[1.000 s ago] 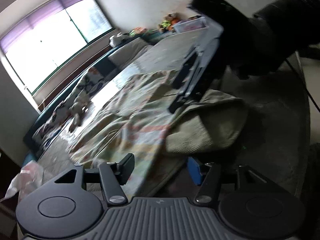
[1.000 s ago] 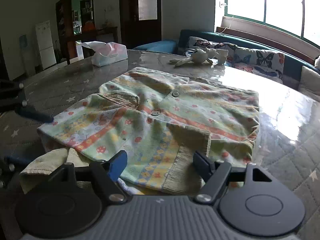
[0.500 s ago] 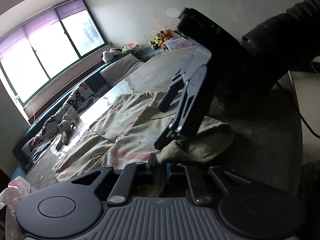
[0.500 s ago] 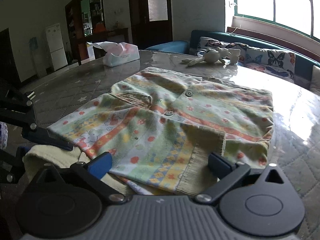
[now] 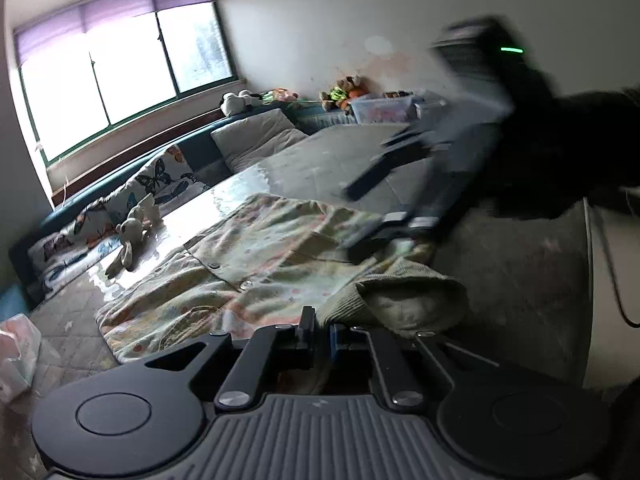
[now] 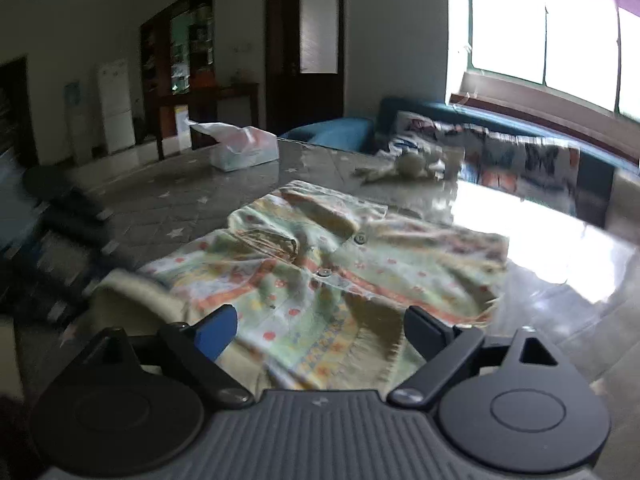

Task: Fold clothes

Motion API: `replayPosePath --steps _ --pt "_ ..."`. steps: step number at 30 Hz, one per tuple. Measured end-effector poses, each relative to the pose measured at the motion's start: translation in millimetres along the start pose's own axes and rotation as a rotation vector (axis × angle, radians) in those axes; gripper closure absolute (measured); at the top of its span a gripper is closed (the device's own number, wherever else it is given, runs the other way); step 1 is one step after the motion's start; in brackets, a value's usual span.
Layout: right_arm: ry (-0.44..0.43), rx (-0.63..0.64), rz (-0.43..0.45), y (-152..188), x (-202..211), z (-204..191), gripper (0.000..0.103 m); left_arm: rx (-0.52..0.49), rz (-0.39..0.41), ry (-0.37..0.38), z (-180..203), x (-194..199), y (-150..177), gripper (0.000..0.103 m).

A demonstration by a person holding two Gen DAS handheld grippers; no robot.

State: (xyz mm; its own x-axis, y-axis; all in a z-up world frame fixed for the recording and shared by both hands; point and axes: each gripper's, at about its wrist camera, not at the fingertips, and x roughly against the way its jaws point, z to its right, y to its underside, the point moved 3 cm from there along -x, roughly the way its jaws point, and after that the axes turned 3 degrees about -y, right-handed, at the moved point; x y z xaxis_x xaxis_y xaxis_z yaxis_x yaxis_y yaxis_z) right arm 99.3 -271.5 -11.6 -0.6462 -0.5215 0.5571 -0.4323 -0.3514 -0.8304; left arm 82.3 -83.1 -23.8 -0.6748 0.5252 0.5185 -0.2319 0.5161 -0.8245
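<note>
A small patterned cardigan with buttons and ribbed beige cuffs lies spread on the glass-topped table; it also shows in the left wrist view. My left gripper is shut on the cardigan's near edge beside its beige ribbed sleeve. My right gripper is open, its fingers spread just above the cardigan's lower hem. In the left wrist view the right gripper is a blurred dark shape over the garment's far side.
A plush rabbit lies on the table beyond the cardigan, also in the left wrist view. A tissue pack stands at the far left. A sofa with butterfly cushions runs along the window.
My left gripper closed from open onto the cardigan's edge. My right gripper stayed open and moved over the hem, the view now blurred by motion.
</note>
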Motion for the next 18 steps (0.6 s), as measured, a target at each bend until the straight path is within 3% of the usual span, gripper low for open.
replayPosePath --steps 3,5,11,13,15,18 --pt "0.010 0.089 -0.037 7.8 16.8 -10.3 0.018 0.057 0.008 0.012 -12.6 -0.4 -9.0 0.096" --pt "0.017 0.120 -0.046 11.3 9.4 -14.6 0.021 0.086 0.007 0.022 -19.5 -2.0 -13.6 0.096" --pt "0.041 0.212 -0.073 21.7 -12.5 -27.5 0.043 0.177 -0.023 0.070 -33.5 -7.1 -20.0 0.096" --pt "0.048 0.243 -0.083 25.2 -19.8 -31.8 0.053 0.197 -0.030 0.075 -36.6 -8.7 -20.1 0.096" --pt "0.051 0.258 -0.092 27.2 -27.2 -34.2 0.072 0.199 -0.035 0.073 -37.6 -9.7 -19.5 0.095" --pt "0.014 0.173 -0.104 18.4 -34.5 -24.5 0.085 0.175 -0.048 0.056 -33.9 -8.5 -15.0 0.092"
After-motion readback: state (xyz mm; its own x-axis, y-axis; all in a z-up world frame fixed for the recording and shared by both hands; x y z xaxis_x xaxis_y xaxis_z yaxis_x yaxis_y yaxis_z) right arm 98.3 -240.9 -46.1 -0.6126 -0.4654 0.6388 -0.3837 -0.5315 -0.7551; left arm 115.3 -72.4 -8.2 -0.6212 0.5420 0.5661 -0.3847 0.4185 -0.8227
